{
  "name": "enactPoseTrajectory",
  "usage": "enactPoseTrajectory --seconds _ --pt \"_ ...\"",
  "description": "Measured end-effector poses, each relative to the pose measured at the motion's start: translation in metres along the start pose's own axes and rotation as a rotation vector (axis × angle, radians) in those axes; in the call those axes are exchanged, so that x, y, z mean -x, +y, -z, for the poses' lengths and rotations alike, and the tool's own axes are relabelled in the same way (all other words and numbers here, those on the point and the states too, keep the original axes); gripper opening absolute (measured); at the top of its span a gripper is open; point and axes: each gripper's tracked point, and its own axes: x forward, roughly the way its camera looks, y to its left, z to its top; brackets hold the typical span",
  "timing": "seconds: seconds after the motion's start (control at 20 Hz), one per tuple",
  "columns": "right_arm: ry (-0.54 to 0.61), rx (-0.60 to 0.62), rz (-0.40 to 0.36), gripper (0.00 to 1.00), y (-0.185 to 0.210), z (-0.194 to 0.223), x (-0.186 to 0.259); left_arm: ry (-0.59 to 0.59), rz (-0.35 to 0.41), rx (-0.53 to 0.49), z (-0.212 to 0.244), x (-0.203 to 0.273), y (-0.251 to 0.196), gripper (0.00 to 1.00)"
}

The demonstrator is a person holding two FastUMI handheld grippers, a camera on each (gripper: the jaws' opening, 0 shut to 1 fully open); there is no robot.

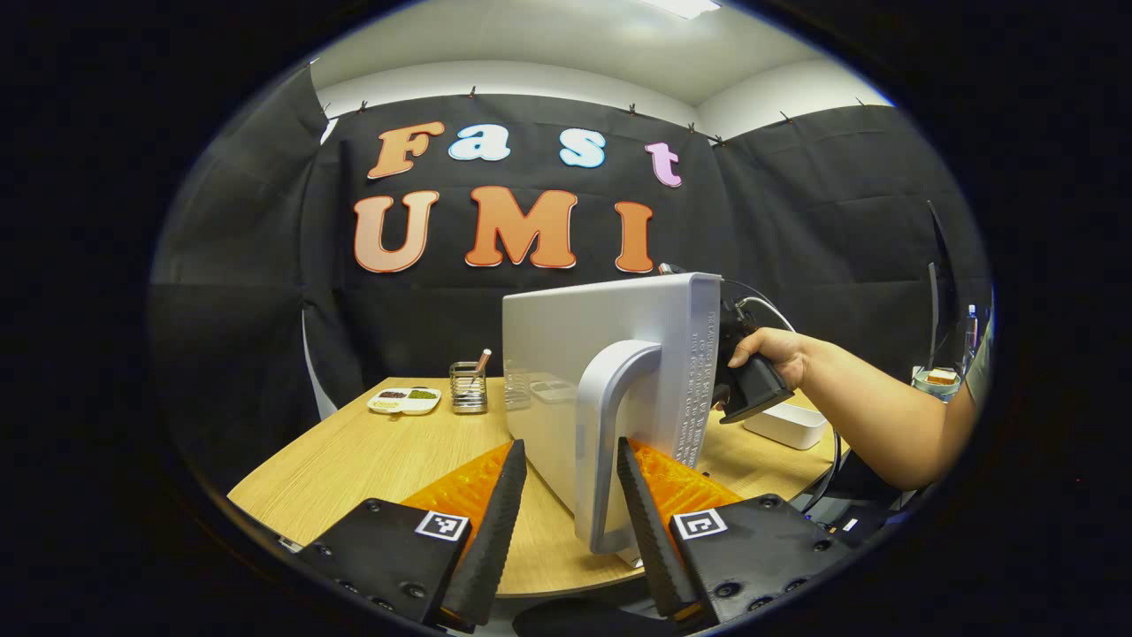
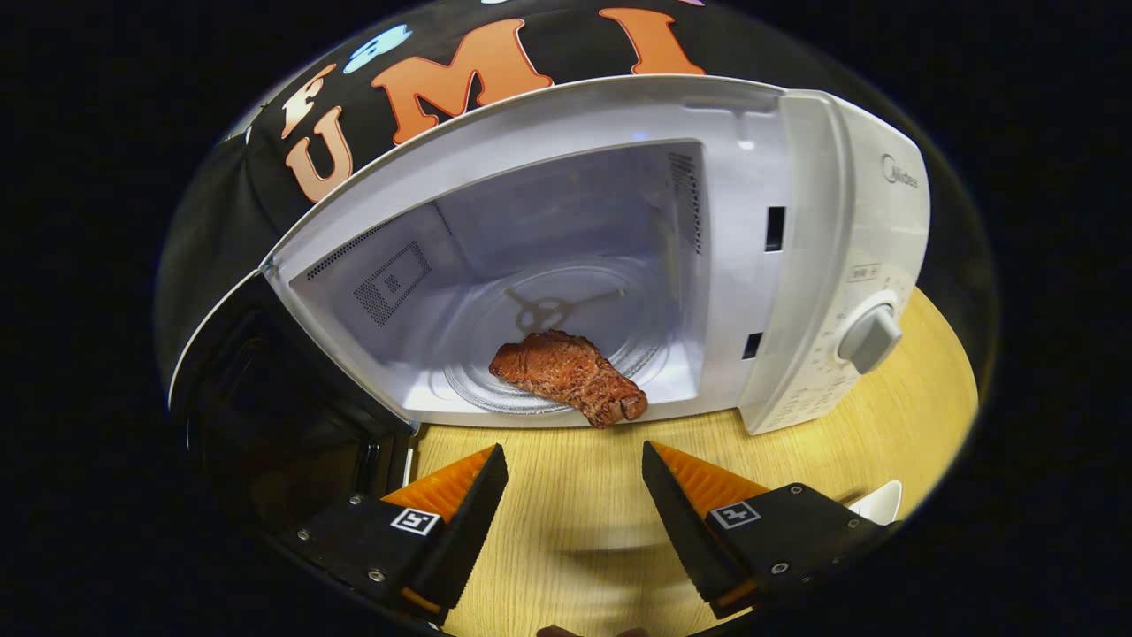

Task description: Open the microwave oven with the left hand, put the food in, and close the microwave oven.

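Item: microwave oven [image 2: 822,239], white, standing on a round wooden tabletop [image 2: 566,504]. Door [image 1: 610,354] swung wide open; in the right gripper view it appears as a dark panel [image 2: 265,398] at the left of the cavity. Control panel at the right side of the oven front, with a round dial [image 2: 871,336].

Contents: one piece of browned meat, steak-like [image 2: 570,376], lying on the glass turntable [image 2: 548,336] inside the cavity, at its front edge, one end reaching over the front lip of the cavity.

Left claw [image 1: 570,491]: open, fingers spread to either side of the door's grey handle [image 1: 606,442]. The handle stands between the fingers; whether either finger touches it cannot be told.

Right claw [image 2: 575,495]: open wide, holding nothing, poised above the tabletop in front of the oven opening, apart from the meat. In the left gripper view it shows behind the door edge [image 1: 743,380], gripped by a person's hand [image 1: 778,349] with a bare forearm.

Other items on the tabletop, left gripper view: a white divided dish of condiments [image 1: 405,400]; beside it a wire mesh holder [image 1: 468,387] with a stick in it; a white rectangular container [image 1: 787,425] near the right claw.
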Motion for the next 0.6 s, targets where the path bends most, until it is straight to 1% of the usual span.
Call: enactPoseTrajectory --seconds 0.15,0.2,0.25,0.4,0.5,0.55,0.6 --pt "-0.037 -0.018 -0.025 0.95 -0.01 -0.003 0.028 -0.008 0.034 0.004 -0.002 -0.009 -0.016 0.66" --pt "-0.059 -0.028 -0.034 0.94 -0.013 -0.007 0.039 -0.009 0.045 0.004 -0.003 -0.012 -0.021 0.7" --pt "-0.085 -0.037 -0.05 0.94 -0.017 -0.012 0.051 -0.008 0.055 0.004 -0.003 -0.016 -0.028 0.66" --pt "-0.17 -0.049 -0.08 0.94 -0.031 -0.027 0.09 -0.011 0.089 -0.011 -0.006 -0.027 -0.048 0.66" --pt "-0.227 -0.048 -0.089 0.94 -0.043 -0.037 0.114 -0.013 0.123 -0.013 -0.008 -0.037 -0.065 0.66" --pt "-0.255 -0.049 -0.09 0.94 -0.051 -0.042 0.125 -0.021 0.151 -0.007 -0.01 -0.039 -0.076 0.7" --pt "-0.276 -0.053 -0.086 0.94 -0.062 -0.039 0.14 -0.037 0.177 0.002 -0.016 -0.041 -0.085 0.66"
